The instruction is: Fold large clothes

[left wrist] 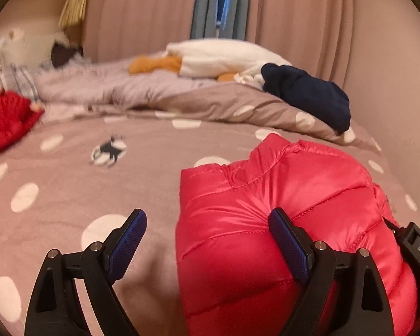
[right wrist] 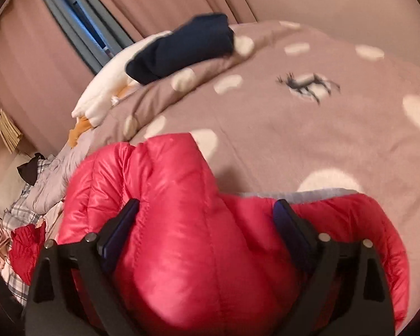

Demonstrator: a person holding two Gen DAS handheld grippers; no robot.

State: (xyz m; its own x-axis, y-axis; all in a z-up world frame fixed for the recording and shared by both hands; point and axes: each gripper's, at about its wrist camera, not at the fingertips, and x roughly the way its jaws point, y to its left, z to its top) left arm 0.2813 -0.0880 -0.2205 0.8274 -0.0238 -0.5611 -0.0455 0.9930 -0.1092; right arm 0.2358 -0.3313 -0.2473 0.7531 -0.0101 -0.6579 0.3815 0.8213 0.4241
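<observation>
Risk: puffy red jacket (left wrist: 266, 224) may spring unfolded on the bed (left wrist: 70, 196), since left claw (left wrist: 207, 240) and right claw (right wrist: 207, 224) both gape wide, gripping nothing.

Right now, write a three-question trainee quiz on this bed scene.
1. True or false: the left claw is clamped shut on the pink puffer jacket.
2. What lies on the rumpled duvet behind the jacket? A) navy garment B) green towel C) black shoes
3. Fill in: the bedspread has white ____.

Key: 1 false, its jaws stand open. 2 A, the navy garment. 3 dots.
</observation>
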